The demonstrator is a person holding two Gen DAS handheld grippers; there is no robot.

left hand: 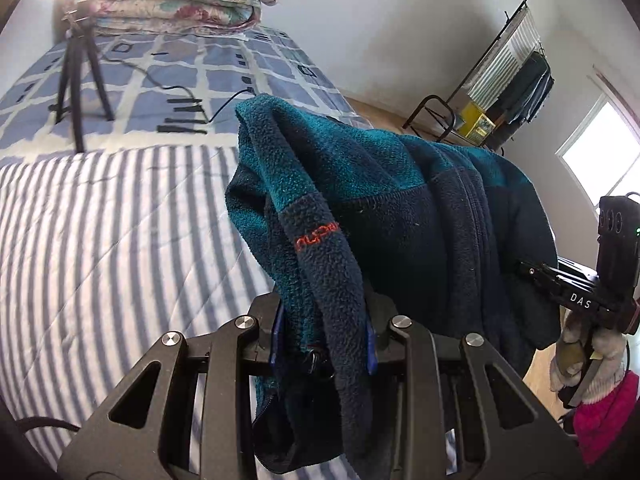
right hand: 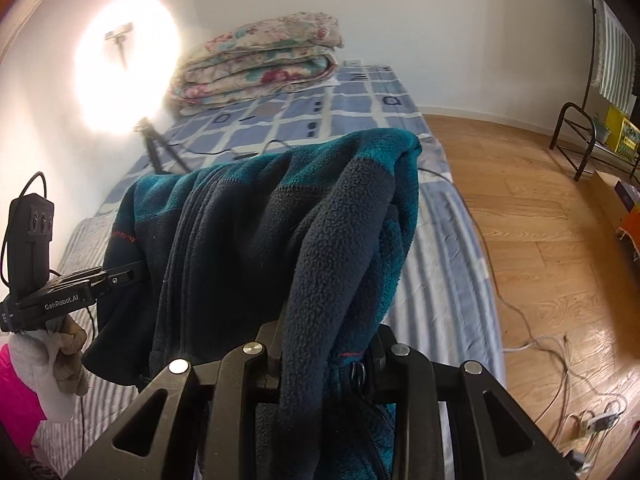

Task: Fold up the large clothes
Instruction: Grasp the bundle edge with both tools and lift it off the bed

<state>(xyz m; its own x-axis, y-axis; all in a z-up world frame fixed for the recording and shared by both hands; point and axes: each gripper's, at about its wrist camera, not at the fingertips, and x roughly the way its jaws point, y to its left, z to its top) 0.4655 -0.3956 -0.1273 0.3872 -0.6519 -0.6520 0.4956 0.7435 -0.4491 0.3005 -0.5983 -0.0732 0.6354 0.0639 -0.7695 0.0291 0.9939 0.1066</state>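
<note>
Item one: my left claw [left hand: 324, 336], jaws closed most of the way and clamped on a thick fold of the fleece jacket [left hand: 400, 208], teal above and navy below, with a small orange logo stitched on the navy band. Item two: my right claw [right hand: 324, 344], likewise nearly closed and pinching another bunched edge of the same jacket, a zipper pull hanging just beside its right finger. The jacket hangs slung between the two claws, lifted clear of the bed, its zipper running down the navy part. Item three: the bed below, covered near me by a blue and white striped quilt [left hand: 120, 240] and farther off by a blue checked sheet [left hand: 180, 76]. Item four: a folded flowered blanket [right hand: 260, 60] stacked at the far end of the bed, against the wall. Item five: a small black tripod [left hand: 76, 80] standing on the checked sheet, a black cable trailing near it. Item six: a bright lamp [right hand: 124, 76] glaring at the wall. Item seven: a wooden floor [right hand: 540, 200] beside the bed, with loose cables [right hand: 560, 380]. Item eight: a metal rack [left hand: 500, 92] by the wall, clothes hung on it. Both my hands wear pale gloves [right hand: 52, 364] with pink sleeves [left hand: 608, 412].
</note>
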